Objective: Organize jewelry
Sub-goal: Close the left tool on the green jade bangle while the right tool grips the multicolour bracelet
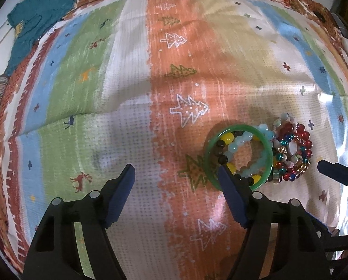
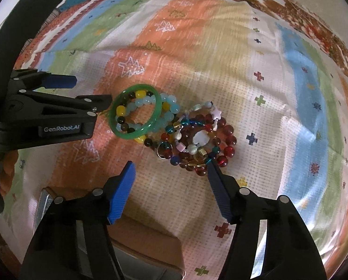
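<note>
My left fingers are spread wide, one tip at the rim of the green bangle, gripping nothing. The bangle lies atop a yellow, black and pale-blue bead bracelet on the striped cloth. My right fingers are apart too, just before the red bead bracelets.

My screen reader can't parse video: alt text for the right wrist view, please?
Open right gripper hovers near a heap of beaded bracelets on a striped cloth. The open left gripper reaches a green bangle topping the heap.
</note>
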